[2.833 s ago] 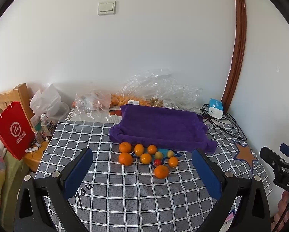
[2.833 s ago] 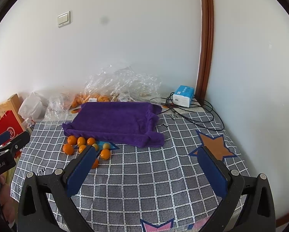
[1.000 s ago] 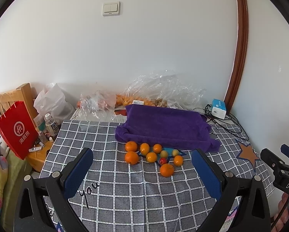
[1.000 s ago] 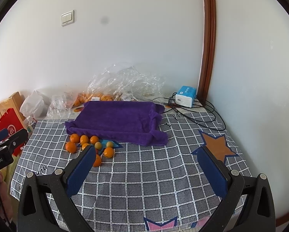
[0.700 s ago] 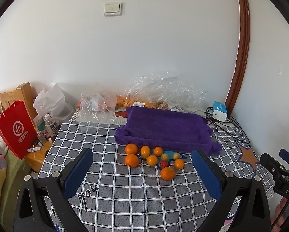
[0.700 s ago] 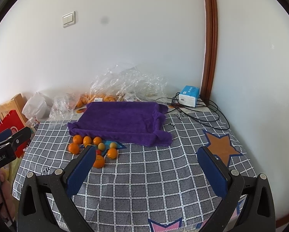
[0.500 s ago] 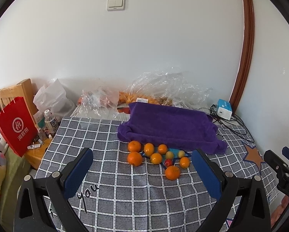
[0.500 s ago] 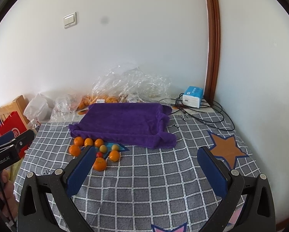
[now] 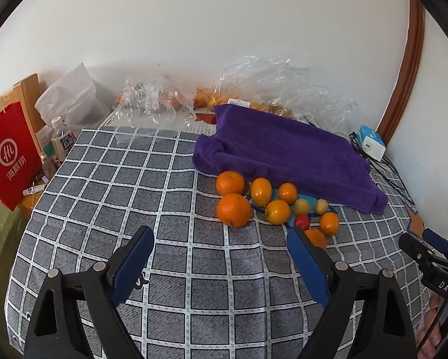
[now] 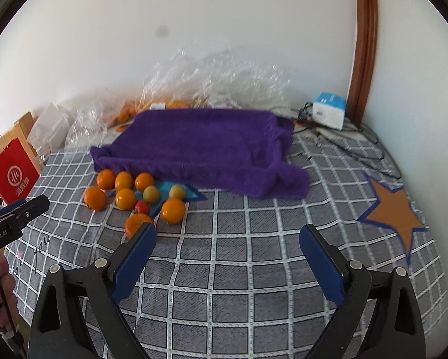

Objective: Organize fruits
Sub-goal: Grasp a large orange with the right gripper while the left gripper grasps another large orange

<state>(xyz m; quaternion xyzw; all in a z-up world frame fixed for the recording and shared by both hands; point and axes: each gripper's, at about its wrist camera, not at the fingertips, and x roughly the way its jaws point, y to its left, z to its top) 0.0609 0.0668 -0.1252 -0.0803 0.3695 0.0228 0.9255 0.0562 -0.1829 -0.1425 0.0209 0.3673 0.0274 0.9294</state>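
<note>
So far nothing looks sorted: judging from how things lie, the task is at its very start. In the left wrist view, going from the left edge, a red paper bag (image 9: 10,155) carries a round white logo and a row of white characters that I cannot read for certain; just right of it a small bottle (image 9: 62,140) has a label too small to make out. At the centre right of the frame the fruits (image 9: 276,206) lie loose in one cluster on the checked tablecloth (image 9: 134,185), touching the near edge of the purple towel (image 9: 283,152): oranges, two small yellowish ones and one small red one. None is lifted or set apart, so all the sorting is left.

The left gripper (image 9: 221,266) stands released with only cloth between its blue pads; its jaws have just been closing a little. In the right wrist view the right gripper (image 10: 226,263) is likewise released and empty, its jaws also just closing slightly, the cluster sitting at centre left beside its left pad. At the lower left, cursive script on the cloth seems to read "you".
</note>
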